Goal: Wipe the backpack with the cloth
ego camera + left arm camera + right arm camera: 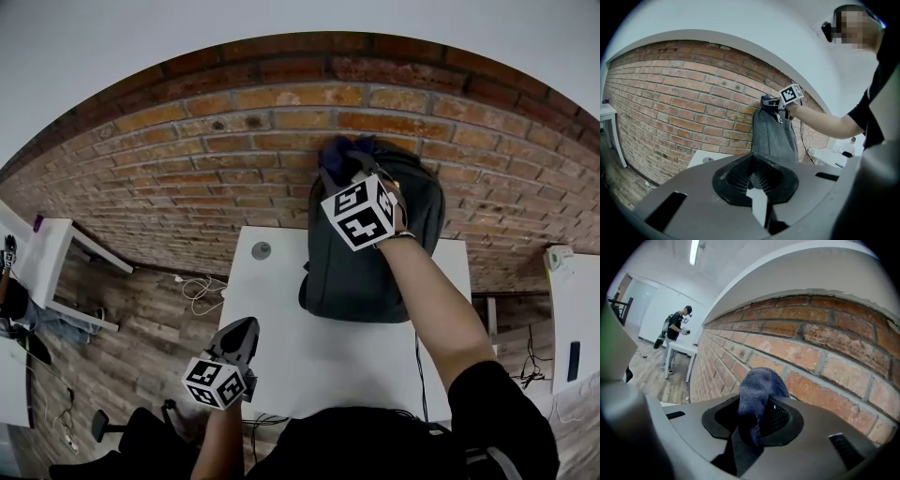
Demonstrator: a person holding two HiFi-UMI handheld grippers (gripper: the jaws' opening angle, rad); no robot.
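A brick wall [234,169] faces the 2 grippers. The grey backpack [356,272] stands upright on the white table [281,309], just under the right gripper [347,169] — its jaws pinch the blue cloth [757,394]. The left gripper [242,330] hangs well back — jaws together, empty.

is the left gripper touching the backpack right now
Apart. The head view shows the left gripper by the near left edge of the table, with bare tabletop between it and the backpack standing against the brick wall.
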